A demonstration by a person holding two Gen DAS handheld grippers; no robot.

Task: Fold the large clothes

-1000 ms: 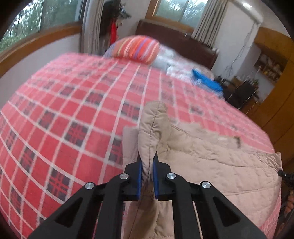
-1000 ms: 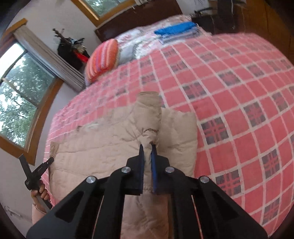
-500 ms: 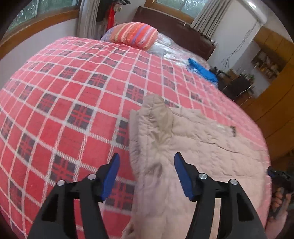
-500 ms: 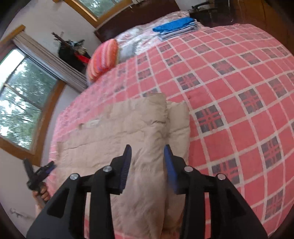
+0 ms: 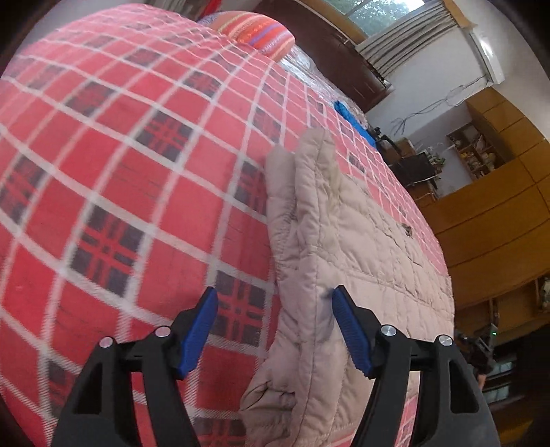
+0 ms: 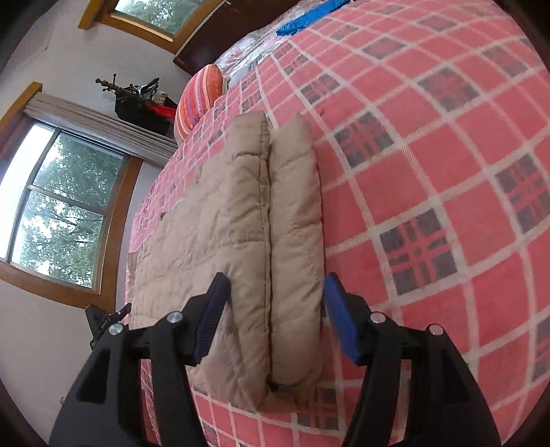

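Note:
A beige quilted jacket [image 5: 347, 240] lies folded on the red plaid bedspread [image 5: 120, 154]; in the right wrist view the jacket [image 6: 240, 223] shows a sleeve folded along its near edge. My left gripper [image 5: 275, 326] hangs open just above the jacket's left edge, holding nothing. Over the opposite folded edge my right gripper [image 6: 275, 316] is open too, its blue pads on either side of the sleeve without touching it.
A striped pillow [image 5: 254, 31] and a blue folded item [image 5: 350, 120] lie near the dark headboard [image 5: 347, 65]. Wooden cabinets [image 5: 488, 223] stand to the right. A window [image 6: 58, 206] is on the left wall. The bedspread [image 6: 429, 172] spreads beyond the jacket.
Both grippers were shut on raised jacket folds a second ago; they opened, the cloth dropped flat on the bed, and both have tilted and drawn back slightly.

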